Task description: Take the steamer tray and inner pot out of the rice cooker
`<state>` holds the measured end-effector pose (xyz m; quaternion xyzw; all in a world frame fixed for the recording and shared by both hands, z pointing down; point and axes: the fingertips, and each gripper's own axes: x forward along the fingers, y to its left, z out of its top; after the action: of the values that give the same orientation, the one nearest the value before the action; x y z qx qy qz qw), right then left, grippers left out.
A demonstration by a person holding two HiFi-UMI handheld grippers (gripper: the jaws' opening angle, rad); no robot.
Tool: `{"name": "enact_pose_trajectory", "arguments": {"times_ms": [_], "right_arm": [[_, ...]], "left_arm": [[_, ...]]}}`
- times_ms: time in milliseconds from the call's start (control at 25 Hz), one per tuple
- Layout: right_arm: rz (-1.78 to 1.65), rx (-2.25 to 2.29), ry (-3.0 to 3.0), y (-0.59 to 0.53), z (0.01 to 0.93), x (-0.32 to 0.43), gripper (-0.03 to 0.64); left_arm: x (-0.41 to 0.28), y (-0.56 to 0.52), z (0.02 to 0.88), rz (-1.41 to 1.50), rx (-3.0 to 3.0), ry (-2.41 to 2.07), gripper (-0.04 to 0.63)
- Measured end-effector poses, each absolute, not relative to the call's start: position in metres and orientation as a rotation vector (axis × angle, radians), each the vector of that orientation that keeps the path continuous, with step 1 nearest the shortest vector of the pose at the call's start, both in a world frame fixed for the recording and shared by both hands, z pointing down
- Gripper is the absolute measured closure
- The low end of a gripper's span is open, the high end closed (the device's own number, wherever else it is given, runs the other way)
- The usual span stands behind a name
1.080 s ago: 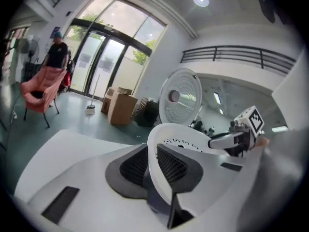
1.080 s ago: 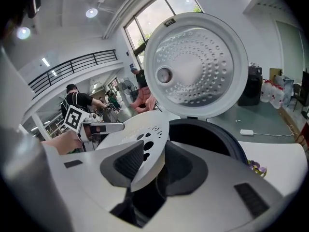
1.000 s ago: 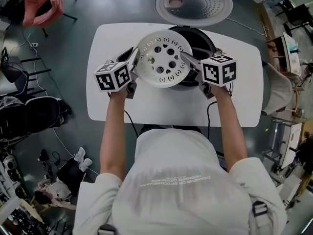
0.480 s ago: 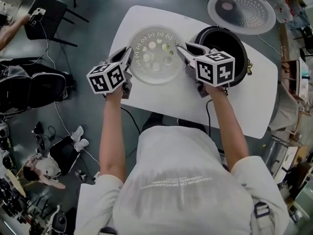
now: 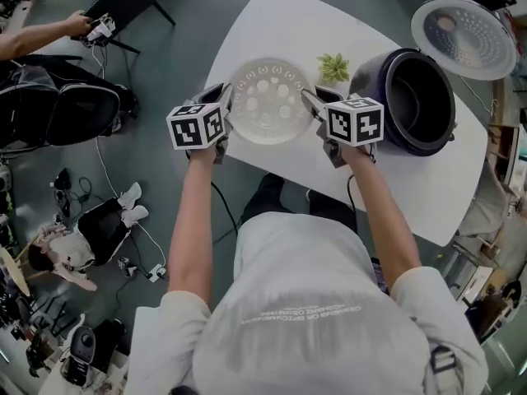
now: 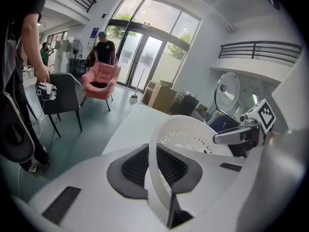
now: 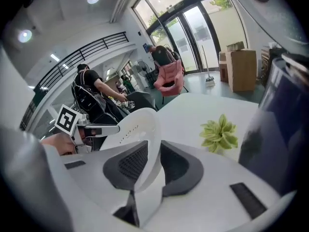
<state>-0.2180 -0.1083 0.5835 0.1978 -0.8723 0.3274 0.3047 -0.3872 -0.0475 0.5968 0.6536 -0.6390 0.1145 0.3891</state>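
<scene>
The white steamer tray (image 5: 269,101), round with several holes, is held between both grippers low over the white table (image 5: 280,23), left of the rice cooker (image 5: 416,101). My left gripper (image 5: 224,105) is shut on the tray's left rim (image 6: 155,153). My right gripper (image 5: 311,104) grips the right rim (image 7: 145,149); its jaws have just been closing, with the rim between the pads. The cooker's lid (image 5: 468,25) stands open. Its mouth looks dark, and I cannot make out the inner pot in it.
A small green plant (image 5: 333,68) sits on the table between the tray and the cooker. A black chair (image 5: 66,109) and bags stand on the floor to the left. A person's hand (image 5: 78,25) holds a device at top left.
Both grippers have carried the tray from above the cooker leftward and down to the table's left part. The cooker now lies to the right, with its mouth uncovered.
</scene>
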Motion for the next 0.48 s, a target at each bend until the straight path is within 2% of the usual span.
{"name": "enact_pose_trajectory", "arguments": {"times_ms": [480], "right_arm": [[0.918,0.494,-2.207,-0.112,0.659,-0.233,0.526]], "left_arm": [[-0.400,-0.045,0.662,0.384,1.565,-1.576,0.537]]}}
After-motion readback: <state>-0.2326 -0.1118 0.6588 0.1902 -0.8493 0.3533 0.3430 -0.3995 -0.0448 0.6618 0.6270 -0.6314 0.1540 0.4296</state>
